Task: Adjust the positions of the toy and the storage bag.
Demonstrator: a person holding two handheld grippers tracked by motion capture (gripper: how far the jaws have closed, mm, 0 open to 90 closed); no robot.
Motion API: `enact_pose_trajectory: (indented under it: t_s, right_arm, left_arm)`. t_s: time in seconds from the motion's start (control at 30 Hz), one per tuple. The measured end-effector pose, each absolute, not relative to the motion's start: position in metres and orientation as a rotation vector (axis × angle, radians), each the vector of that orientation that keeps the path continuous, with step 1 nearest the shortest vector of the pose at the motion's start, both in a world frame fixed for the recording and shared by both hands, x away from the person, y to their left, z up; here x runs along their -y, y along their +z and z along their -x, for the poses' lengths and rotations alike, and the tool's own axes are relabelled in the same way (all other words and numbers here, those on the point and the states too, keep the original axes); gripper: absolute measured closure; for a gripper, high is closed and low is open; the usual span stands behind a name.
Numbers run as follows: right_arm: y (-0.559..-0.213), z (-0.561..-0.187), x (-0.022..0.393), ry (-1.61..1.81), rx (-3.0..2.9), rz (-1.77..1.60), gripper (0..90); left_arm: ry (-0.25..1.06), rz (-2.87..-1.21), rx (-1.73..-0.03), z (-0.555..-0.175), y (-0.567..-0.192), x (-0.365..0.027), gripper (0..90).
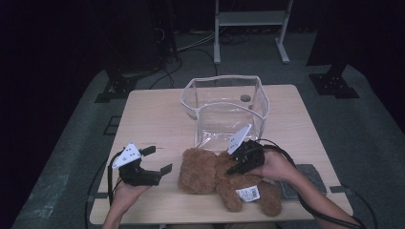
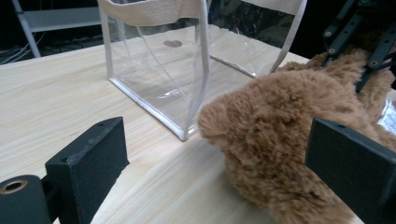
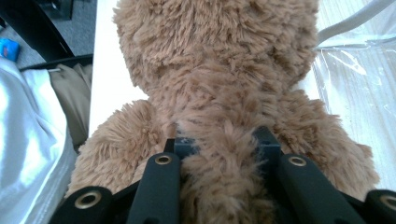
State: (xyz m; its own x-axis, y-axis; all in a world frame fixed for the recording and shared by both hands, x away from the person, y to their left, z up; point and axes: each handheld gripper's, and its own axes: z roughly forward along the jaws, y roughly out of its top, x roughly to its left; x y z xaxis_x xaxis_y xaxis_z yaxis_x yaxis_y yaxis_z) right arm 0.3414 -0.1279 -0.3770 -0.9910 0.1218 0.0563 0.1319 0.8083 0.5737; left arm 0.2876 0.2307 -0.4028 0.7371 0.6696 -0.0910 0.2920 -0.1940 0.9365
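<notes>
Brown teddy bear (image 1: 224, 179) lying on the light wooden table (image 1: 153, 119), near the person's edge, head toward the left gripper, white label (image 1: 247, 193) showing on its lower body. Just behind it, a clear plastic bag (image 1: 224, 107) with pale trim, standing upright and open at the top, apart from the bear's head by a narrow strip of bare table in the left gripper view.

Right gripper (image 1: 241, 164) down on the bear's body, jaws clenched into the fur: in the right gripper view, plush (image 3: 215, 93) bunched between the two black jaws, pads pressed into it on both sides. Grasping the bear, then, around its middle.

Left gripper (image 1: 155, 167) resting low over the table to the left of the bear, held in the left hand (image 1: 126, 193), jaws spread wide and released, nothing gripped. In the left gripper view, the bear's head (image 2: 275, 135) partly between the jaws, closer to the right-hand one; contact with that jaw impossible to tell.

Grey pad (image 1: 305, 179) on the table's right edge, beside the right forearm.
</notes>
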Motion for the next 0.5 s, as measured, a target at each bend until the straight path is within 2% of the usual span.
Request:
enact_pose_trajectory:
  t_s: [0.5]
  right_arm:
    - [-0.358,-0.339,0.134,-1.028,2.894,0.235,72.3]
  left_arm:
    - [0.446,-1.764,-0.783,-0.286,-0.401,-0.242,4.5]
